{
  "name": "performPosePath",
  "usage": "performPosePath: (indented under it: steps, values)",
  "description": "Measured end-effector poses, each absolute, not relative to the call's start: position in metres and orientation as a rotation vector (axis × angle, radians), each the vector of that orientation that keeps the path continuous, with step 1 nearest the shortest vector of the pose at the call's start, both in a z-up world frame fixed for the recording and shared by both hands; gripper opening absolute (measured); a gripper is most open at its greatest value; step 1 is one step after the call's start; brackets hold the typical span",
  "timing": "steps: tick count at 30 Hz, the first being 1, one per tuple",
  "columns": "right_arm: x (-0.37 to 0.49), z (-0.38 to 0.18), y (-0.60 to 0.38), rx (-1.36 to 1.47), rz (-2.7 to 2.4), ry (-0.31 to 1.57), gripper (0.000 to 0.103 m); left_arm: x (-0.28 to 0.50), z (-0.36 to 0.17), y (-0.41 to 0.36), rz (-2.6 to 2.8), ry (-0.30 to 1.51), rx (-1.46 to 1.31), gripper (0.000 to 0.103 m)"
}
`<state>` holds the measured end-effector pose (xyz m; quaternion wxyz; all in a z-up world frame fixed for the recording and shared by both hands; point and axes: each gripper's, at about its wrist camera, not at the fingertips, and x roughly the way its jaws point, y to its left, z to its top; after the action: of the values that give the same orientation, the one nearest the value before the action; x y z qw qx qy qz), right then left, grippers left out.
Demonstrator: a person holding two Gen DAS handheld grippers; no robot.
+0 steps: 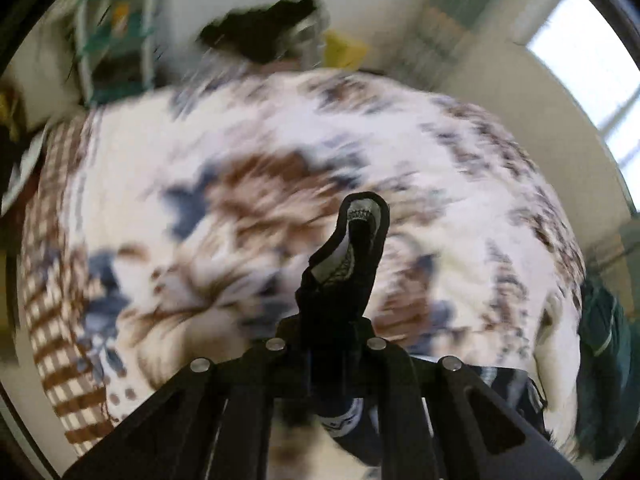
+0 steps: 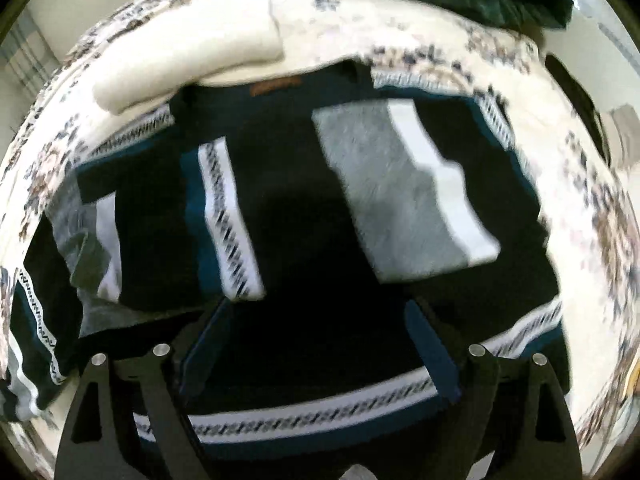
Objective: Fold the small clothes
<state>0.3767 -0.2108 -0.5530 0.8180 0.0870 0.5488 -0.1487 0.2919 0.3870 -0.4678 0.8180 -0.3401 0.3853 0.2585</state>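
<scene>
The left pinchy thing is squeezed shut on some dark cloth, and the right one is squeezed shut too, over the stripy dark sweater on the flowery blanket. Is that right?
Not quite. The right gripper is open: in the right wrist view its fingers stand wide apart over the dark sweater on the flowery blanket. The left gripper is indeed shut on dark cloth, as the left wrist view shows.

Daylight is pouring in from a window (image 1: 596,76) at the upper right of the left wrist view, blowing out to white. Motion blur is smearing the patterned bedspread (image 1: 248,184) and a shelf (image 1: 116,32) behind it. In the right wrist view, the dark sweater (image 2: 296,208) is crushing to black, its stripes streaking. Fisheye distortion is bending both frames' edges.
</scene>
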Motion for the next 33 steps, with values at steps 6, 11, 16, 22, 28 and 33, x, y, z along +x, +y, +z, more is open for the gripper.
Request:
performPosePath:
  steps: [6, 11, 16, 22, 28, 33]
  values:
    - [0.391, -0.536, -0.235, 0.263, -0.232, 1.178, 0.090, 0.358, -0.394, 0.273, 0.327, 0.803, -0.544, 0.007]
    - [0.378, -0.532, -0.306, 0.383, -0.232, 1.219, 0.090, 0.407, -0.393, 0.117, 0.083, 0.895, -0.433, 0.007]
    - [0.351, -0.541, -0.393, 0.538, -0.306, 1.235, 0.089, 0.437, -0.421, -0.057, -0.161, 0.996, -0.329, 0.007]
    - [0.305, -0.552, -0.495, 0.658, -0.421, 1.230, 0.089, 0.444, -0.454, -0.225, -0.359, 1.085, -0.218, 0.007]
    - [0.272, -0.564, -0.552, 0.687, -0.466, 1.274, 0.089, 0.444, -0.485, -0.310, -0.351, 1.178, -0.063, 0.012]
    - [0.256, -0.559, -0.583, 0.800, -0.412, 1.295, 0.089, 0.418, -0.487, -0.282, -0.269, 1.147, 0.040, 0.083]
